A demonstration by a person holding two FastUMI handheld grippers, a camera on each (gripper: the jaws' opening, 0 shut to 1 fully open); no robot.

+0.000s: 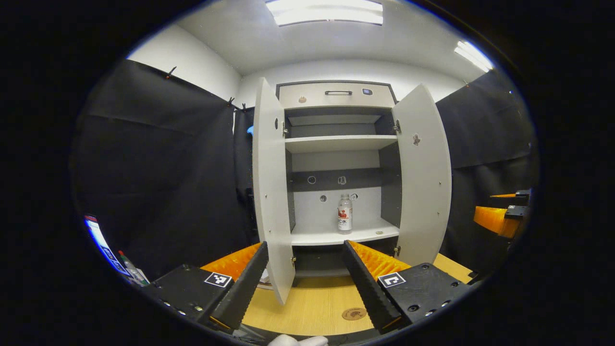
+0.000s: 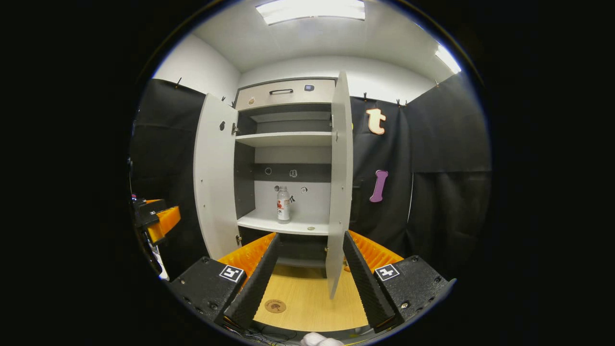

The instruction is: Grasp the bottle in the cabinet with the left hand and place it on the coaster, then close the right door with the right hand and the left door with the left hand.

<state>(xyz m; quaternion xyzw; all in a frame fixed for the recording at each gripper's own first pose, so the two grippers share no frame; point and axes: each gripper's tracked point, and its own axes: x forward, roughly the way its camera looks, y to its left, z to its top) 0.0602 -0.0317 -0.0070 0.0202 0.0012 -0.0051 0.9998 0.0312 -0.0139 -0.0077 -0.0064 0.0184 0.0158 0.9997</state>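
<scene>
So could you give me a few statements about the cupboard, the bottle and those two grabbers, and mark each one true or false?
1. Both doors of the cabinet stand open. True.
2. The bottle lies on its side on the top shelf. False: it stands upright on the lower shelf.
3. The left gripper is shut on the bottle. False: its fingers are spread apart, well short of the bottle.
4. The coaster lies bare on the wooden table. True.
5. The right gripper is open and holds nothing. True.
</scene>
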